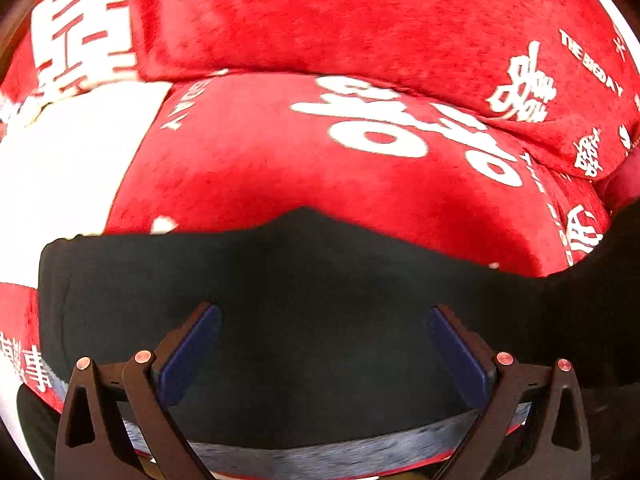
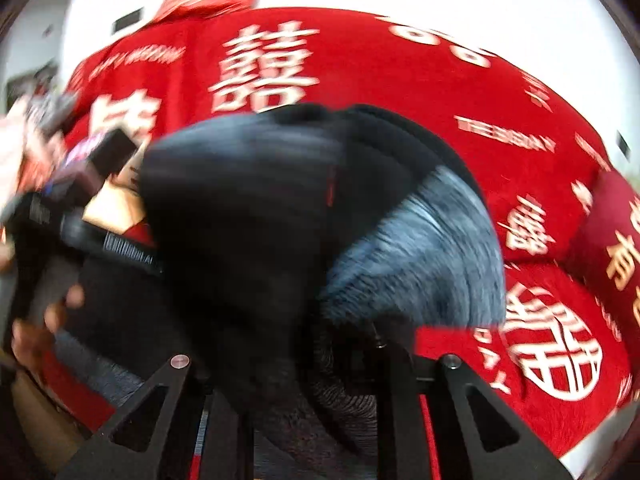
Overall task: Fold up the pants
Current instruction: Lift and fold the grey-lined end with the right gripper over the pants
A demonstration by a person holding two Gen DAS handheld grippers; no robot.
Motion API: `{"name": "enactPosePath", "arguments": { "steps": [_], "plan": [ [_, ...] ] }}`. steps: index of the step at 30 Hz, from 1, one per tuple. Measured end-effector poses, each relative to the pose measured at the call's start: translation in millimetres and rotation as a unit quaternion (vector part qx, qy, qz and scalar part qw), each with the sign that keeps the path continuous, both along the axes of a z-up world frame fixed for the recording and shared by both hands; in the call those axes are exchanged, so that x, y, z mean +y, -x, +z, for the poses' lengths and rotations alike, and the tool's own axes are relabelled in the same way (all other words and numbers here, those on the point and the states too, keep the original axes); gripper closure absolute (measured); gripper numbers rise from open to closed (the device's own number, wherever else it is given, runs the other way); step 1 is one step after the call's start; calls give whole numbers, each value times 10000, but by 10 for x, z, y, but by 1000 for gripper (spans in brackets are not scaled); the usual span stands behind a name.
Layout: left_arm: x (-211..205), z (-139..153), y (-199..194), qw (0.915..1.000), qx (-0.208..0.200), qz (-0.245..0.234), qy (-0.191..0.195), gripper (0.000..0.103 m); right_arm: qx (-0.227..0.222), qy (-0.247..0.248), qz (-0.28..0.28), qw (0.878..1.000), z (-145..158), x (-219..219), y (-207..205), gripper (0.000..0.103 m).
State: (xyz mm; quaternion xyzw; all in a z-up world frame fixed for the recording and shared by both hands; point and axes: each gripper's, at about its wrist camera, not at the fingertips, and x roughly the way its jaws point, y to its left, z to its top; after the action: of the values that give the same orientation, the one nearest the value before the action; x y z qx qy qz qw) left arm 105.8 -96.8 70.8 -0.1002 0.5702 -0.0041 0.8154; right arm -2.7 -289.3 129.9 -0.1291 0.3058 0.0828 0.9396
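Lying between the spread left claw [image 1: 324,344], the pants [image 1: 304,280] bunch in the clamped right claw [image 2: 316,392].

Both views bright, even light, no hard shadows. Left wrist view sharp: the red plush cover with white lettering [image 1: 280,160] is crisp and saturated, its white patch at left is blown out, the black fabric pants [image 1: 304,300] are crushed to near featureless dark. Right wrist view heavily motion-blurred: dark pants [image 2: 240,220] and their grey fleecy lining [image 2: 420,260] streak, lettering is smeared, the white background is overexposed. Strong fisheye bowing and dark vignette corners in both.
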Motion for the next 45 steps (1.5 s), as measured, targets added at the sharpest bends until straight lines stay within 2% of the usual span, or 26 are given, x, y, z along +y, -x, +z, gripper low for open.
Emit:
{"name": "enactPosePath", "arguments": {
  "steps": [4,8,11,13,16,17,19,21,23,25,26,27,28,30,31,33,35,38,42,44,45],
  "plan": [
    [333,-192,107,9993,232,282,117,0,426,589,250,9970,-489,487,-3,84],
    [611,-300,204,9976,296,506,366,0,790,1346,132,9877,-904,821,-61,82],
    [639,-313,243,9979,220,441,429,0,782,1683,121,9826,-919,981,-48,69],
    [613,-324,240,9983,193,378,393,0,872,1684,280,9815,-862,1067,-6,37],
    [607,-303,259,9983,147,275,488,0,808,1829,670,9775,-705,1199,227,26],
    [619,-288,272,9982,140,268,525,0,842,1763,847,9771,-634,1208,309,25],
    [637,-272,283,9977,149,254,616,0,1016,1302,1189,9791,-428,1127,459,24],
    [618,-260,279,9975,214,238,627,0,1254,390,1213,9839,-173,849,485,23],
    [544,-227,286,9974,226,151,670,0,1276,-200,922,9873,-40,556,383,21],
    [401,-171,316,9976,186,-8,661,0,1271,-665,300,9892,-24,150,227,19],
    [279,-151,337,9983,171,-149,538,0,1382,-820,-74,9870,-96,-50,134,19],
    [167,-152,358,9989,191,-262,326,0,1701,-1041,-534,9785,-255,-298,22,19],
    [8,-175,395,9987,210,-460,-52,0,1951,-1215,-718,9706,-370,-416,-14,19],
    [-176,-261,460,9954,256,-729,-560,0,2607,-1821,-941,9434,-689,-655,-41,19],
    [-247,-324,486,9933,309,-811,-767,0,2778,-2003,-946,9348,-791,-702,-23,19],
    [-296,-385,518,9932,294,-839,-756,0,2700,-1786,-807,9427,-792,-653,51,19],
    [-282,-368,501,9940,372,-778,-676,0,2771,-1595,-757,9445,-747,-626,16,19],
    [-235,-261,551,9955,283,-696,-569,0,2548,-1773,-737,9477,-534,-729,-98,18],
    [-239,-367,650,9944,408,-755,-615,0,2140,-1489,-877,9614,-405,-771,-499,18],
    [-202,-399,628,9953,441,-716,-489,0,2277,-1402,-830,9600,-501,-726,-803,18],
    [-190,-405,613,9954,457,-720,-443,0,2424,-1201,-866,9588,-615,-691,-932,18]
  ]
}}
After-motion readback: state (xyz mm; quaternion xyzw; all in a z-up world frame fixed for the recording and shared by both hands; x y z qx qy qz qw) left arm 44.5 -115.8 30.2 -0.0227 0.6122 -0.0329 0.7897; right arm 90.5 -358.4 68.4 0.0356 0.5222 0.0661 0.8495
